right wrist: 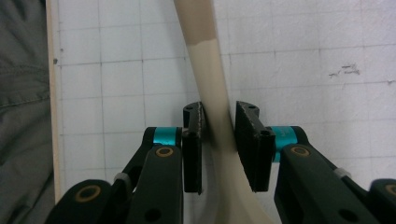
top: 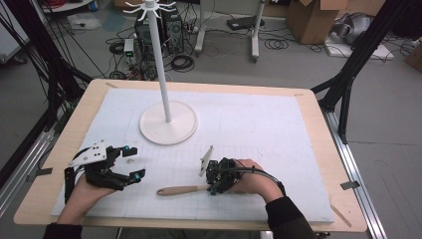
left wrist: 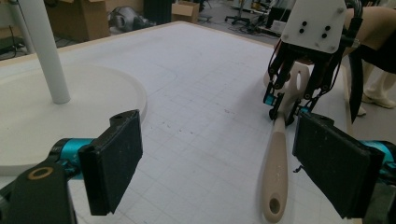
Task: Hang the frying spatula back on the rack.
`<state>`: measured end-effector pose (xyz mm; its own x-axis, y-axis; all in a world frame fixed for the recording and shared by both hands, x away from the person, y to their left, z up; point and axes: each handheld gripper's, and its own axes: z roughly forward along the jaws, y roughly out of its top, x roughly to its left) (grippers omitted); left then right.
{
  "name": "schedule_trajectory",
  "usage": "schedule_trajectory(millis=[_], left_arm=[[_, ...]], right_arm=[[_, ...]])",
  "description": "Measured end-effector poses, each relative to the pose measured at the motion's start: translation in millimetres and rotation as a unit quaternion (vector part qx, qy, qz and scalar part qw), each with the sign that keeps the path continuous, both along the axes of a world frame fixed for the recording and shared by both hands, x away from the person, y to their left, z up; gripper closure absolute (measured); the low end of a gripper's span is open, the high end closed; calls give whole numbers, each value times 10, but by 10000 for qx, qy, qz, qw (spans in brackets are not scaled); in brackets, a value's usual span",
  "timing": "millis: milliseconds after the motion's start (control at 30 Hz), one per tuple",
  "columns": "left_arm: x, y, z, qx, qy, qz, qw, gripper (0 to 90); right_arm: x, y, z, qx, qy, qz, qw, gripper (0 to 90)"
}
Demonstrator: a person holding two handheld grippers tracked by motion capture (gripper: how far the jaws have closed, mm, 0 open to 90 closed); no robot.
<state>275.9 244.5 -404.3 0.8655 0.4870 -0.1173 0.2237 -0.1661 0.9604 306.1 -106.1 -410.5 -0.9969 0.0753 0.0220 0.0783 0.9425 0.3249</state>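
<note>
right gripper (right wrist: 218, 133) clamps the spatula (right wrist: 212, 93) neck between its jaws; left gripper (left wrist: 219, 158) gapes wide nearby.

Left claw (top: 133, 163) held low, jaws spread wide, right claw (top: 213, 180) pointing left, jaws nearly closed

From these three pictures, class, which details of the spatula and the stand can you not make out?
- Spatula blade: high view, under the right gripper; right gripper view, cut off at the bottom edge.
- Handle end: right gripper view, cut off at the top edge.
- Stand top: left gripper view, cut off at the top edge.
</note>
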Motion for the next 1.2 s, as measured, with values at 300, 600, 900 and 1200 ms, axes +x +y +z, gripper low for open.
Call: schedule_trajectory(millis=[300, 600, 900, 1200], left_arm=[[0, 13, -2, -22, -22, -15, 10000, 168], [-9, 60, 23, -123, -86, 51, 9999, 169], [-21, 97, 53, -205, -178, 83, 9996, 163], [-34, 78, 72, -206, -300, 100, 9993, 155]], right_arm=[[-60, -38, -8, 177, -192, 68, 9996, 782], [-40, -185, 21, 733, -436, -290, 9959, 782], [2, -377, 241, 1576, -839, -926, 9796, 782], [-8, -535, 426, 2409, -1308, -1408, 9513, 782]])
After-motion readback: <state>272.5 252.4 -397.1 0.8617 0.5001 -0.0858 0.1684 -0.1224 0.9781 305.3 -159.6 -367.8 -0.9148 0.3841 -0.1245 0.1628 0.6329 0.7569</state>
